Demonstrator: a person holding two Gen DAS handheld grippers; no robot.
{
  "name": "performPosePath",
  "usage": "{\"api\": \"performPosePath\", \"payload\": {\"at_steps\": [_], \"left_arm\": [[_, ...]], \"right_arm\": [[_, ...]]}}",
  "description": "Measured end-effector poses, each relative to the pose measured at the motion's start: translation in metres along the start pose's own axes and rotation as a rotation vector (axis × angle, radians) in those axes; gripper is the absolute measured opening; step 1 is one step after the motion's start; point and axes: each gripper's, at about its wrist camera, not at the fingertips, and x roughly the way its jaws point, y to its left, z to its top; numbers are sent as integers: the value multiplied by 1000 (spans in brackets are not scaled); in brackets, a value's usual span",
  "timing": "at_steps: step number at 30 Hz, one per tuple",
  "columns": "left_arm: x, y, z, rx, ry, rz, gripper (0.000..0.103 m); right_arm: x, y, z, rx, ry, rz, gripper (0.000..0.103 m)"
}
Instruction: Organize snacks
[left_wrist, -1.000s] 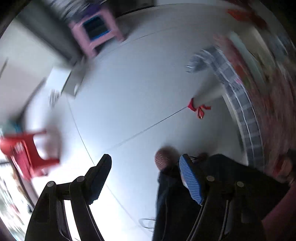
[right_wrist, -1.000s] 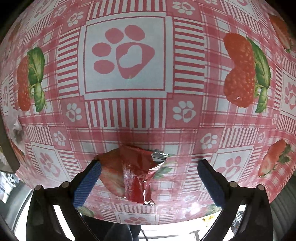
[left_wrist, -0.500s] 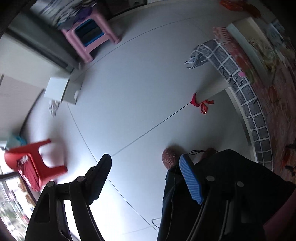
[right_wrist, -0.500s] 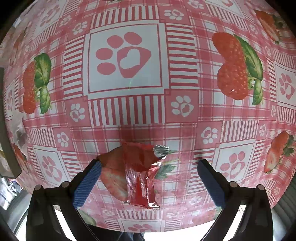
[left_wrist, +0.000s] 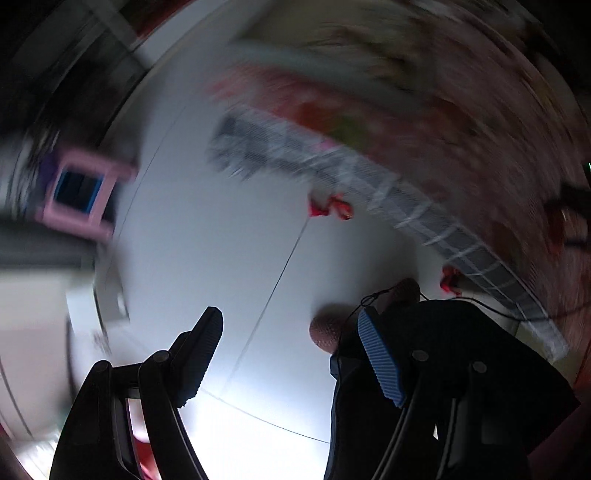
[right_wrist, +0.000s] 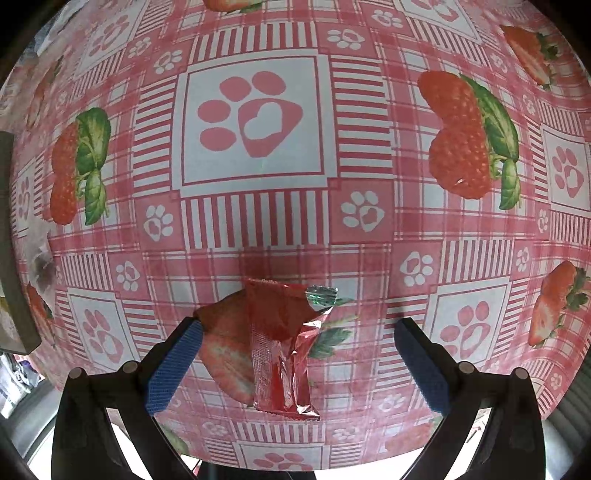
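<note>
A red foil snack wrapper (right_wrist: 282, 347) lies flat on the strawberry-and-paw tablecloth (right_wrist: 258, 122) near the table's front edge. My right gripper (right_wrist: 295, 354) hangs above it, open, with the wrapper between the two blue pads (right_wrist: 173, 363) and neither pad touching it. My left gripper (left_wrist: 291, 354) is open and empty, pointing down at the pale floor (left_wrist: 221, 221) beside the table. In that blurred view the table's edge (left_wrist: 406, 199) with its grey checked cloth runs across the upper right.
A pink stool (left_wrist: 79, 192) stands on the floor at the left. A person's dark trousers (left_wrist: 443, 387) and a reddish shoe (left_wrist: 325, 332) are beside my left gripper. A grey box edge (right_wrist: 11, 240) sits at the table's left.
The left wrist view has swung and rolled, so the table edge now crosses the upper right and the picture is blurred. The right gripper has risen slightly over the wrapper, which has not moved.
</note>
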Motion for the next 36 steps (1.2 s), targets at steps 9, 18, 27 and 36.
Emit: {"api": "performPosePath", "payload": {"at_steps": [9,18,27,36], "left_arm": [[-22,-111,66,220,-44,34,79],[-32,-183,118,369,-85,-15,79],[21,-257,198,600,-109,-14,79],[68,-269,207,704,-24,-50,80]], "right_arm": [[-4,3,-13,-5,-34,0,103],[-4,2,-14,-17,-35,-2,103],[-5,2,-15,-20,-54,-3,103],[-8,3,-19,-2,-91,-3,103]]}}
